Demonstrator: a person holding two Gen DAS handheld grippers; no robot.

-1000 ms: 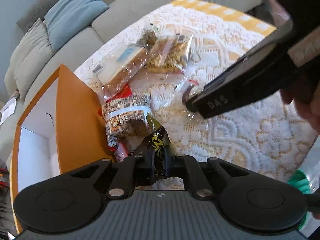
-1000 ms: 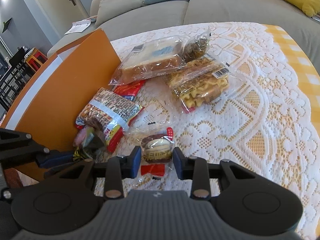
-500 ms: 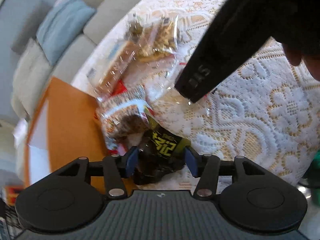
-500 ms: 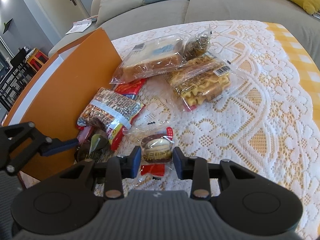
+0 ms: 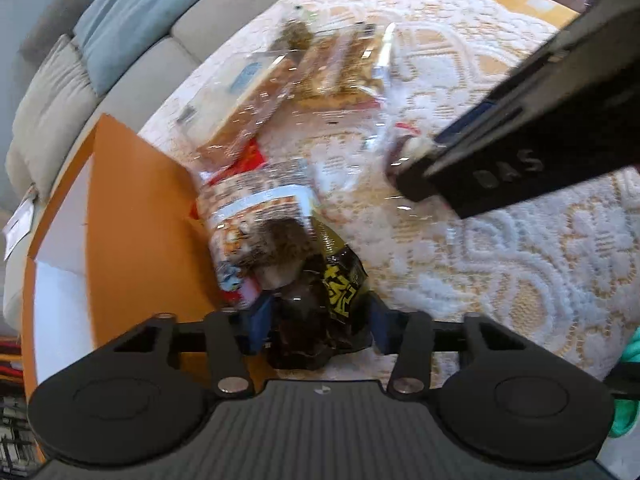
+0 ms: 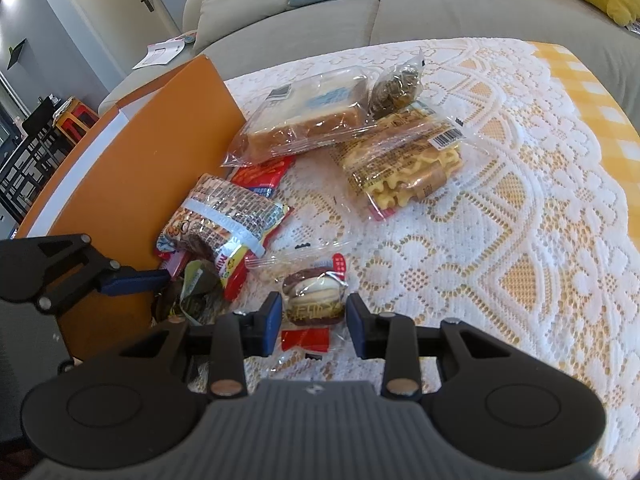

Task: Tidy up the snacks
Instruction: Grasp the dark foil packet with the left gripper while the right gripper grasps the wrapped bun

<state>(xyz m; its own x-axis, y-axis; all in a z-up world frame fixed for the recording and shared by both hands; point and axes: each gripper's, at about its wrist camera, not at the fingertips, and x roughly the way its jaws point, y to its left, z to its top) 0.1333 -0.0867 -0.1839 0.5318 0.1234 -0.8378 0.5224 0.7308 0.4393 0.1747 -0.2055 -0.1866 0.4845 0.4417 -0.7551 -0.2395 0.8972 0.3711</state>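
My left gripper (image 5: pixel 318 326) is open, its blue pads on either side of a dark packet with yellow lettering (image 5: pixel 324 304) that lies beside the orange box (image 5: pixel 132 216). It also shows in the right wrist view (image 6: pixel 132 280), next to that packet (image 6: pixel 192 292). My right gripper (image 6: pixel 314 326) is open around a small clear-wrapped round pastry (image 6: pixel 314 294) on the lace tablecloth; the pads do not seem to press it. The right gripper's finger crosses the left wrist view (image 5: pixel 500 160).
A brown patterned snack bag (image 6: pixel 224 216), a red packet (image 6: pixel 260 172), wrapped bread (image 6: pixel 304 120), a waffle pack (image 6: pixel 408 168) and a small dark bag (image 6: pixel 394 88) lie behind. A grey sofa (image 6: pixel 440 12) runs along the far edge.
My left gripper was shut on the dark packet a second ago; it has opened and now sits lower around it. My right gripper has stayed open around the pastry.
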